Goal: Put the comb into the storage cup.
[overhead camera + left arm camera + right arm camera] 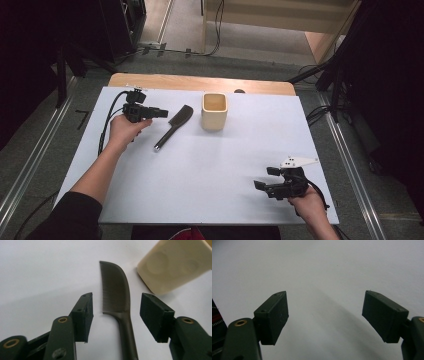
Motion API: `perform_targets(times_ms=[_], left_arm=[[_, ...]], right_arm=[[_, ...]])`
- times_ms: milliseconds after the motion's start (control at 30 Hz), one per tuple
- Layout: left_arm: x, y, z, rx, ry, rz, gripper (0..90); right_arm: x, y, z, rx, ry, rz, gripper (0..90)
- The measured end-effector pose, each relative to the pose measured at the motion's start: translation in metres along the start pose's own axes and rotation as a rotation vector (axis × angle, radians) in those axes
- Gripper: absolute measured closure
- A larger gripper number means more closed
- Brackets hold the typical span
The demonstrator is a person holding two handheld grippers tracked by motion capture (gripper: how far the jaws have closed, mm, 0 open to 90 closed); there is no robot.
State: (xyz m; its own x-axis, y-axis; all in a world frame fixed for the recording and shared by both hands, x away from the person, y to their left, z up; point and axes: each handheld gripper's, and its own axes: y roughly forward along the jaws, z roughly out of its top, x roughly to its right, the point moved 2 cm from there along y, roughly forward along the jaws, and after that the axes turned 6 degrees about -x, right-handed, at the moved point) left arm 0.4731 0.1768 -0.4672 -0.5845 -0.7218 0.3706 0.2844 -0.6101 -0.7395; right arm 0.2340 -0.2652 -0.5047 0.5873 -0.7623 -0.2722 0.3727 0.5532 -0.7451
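Comb [117, 290] between parted left gripper [116, 311] jaws — untouched

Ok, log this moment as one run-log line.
left tongs: open, jaws either side of comb neck, no contact | right tongs: open, over bare table | cup: upright beside comb

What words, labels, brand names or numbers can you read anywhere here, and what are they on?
None can be read.
Comb: dark plastic, no brand or print visible.
Cream cup: plain sides, no label.
White table sheet: blank.
Left tongs and right tongs: black with brass rivets, both open, no markings.
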Motion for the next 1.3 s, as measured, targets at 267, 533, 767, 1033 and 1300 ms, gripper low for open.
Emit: perform_targets(times_ms=[267,533,767,1033,1300], left_arm=[[0.011,-0.013,-0.015,-0.001,-0.009,-0.049,38.6],[0.036,-0.026,-0.035,0.011,0.053,-0.073,37.0],[0.051,-0.029,-0.058,-0.007,0.082,-0.086,37.0],[0.067,-0.037,-0.082,-0.011,0.129,-0.099,35.0],[0.074,-0.043,-0.107,-0.014,0.141,-0.098,34.9]], right_arm=[[0.000,0.001,0.001,0.002,0.010,0.007,19.4],[-0.001,0.002,0.000,-0.006,0.003,0.015,19.1],[-0.002,0.003,0.002,-0.001,0.008,0.022,18.9],[-0.002,0.004,0.001,-0.013,-0.006,0.020,18.9],[-0.003,0.004,0.002,-0.008,-0.013,0.024,18.8]])
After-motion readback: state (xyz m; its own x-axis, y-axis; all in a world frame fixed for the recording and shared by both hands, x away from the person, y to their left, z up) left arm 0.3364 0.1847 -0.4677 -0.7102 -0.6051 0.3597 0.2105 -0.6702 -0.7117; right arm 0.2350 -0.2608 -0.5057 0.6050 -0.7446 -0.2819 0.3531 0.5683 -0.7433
